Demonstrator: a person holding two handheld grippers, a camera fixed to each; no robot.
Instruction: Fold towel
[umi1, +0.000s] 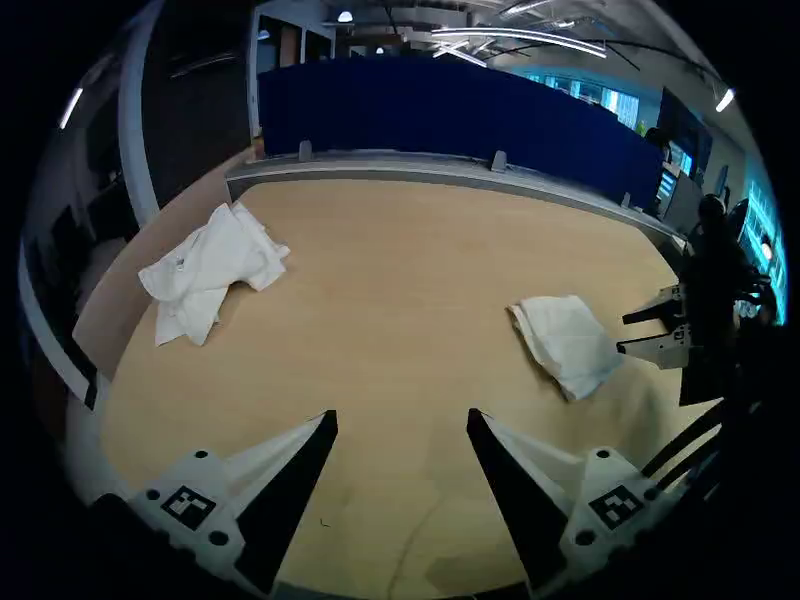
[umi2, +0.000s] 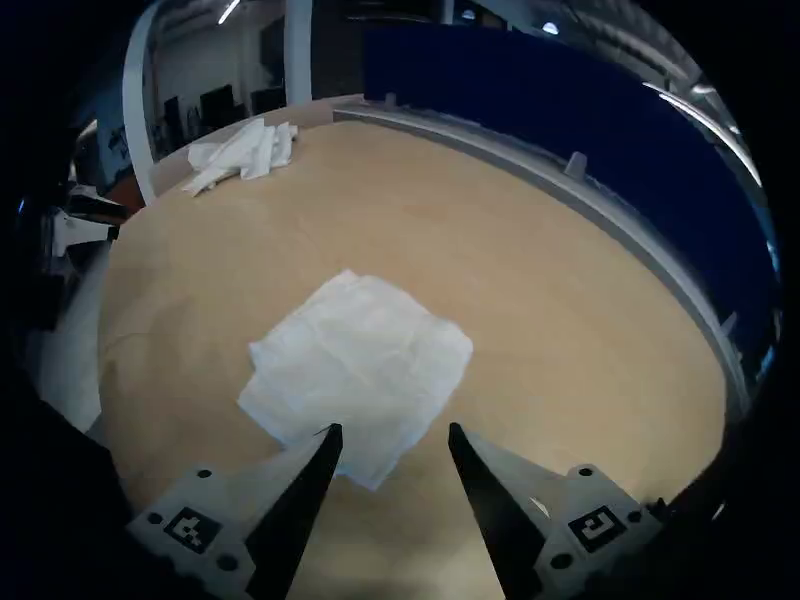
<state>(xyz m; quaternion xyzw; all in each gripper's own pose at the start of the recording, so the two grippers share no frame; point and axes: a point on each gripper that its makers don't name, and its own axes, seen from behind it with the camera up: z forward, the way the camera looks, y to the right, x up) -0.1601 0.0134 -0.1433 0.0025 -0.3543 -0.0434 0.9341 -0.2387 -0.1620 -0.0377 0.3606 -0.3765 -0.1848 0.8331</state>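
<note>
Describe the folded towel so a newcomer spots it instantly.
On the tan wooden table before the dark blue partition, look just ahead of the right gripper. The flat, squarish folded white towel lies there; the other white cloth is a crumpled heap far off.

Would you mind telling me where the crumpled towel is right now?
In the left gripper view the crumpled towel lies near the far left edge of the table, well apart from the folded towel, which sits by the right gripper.
</note>
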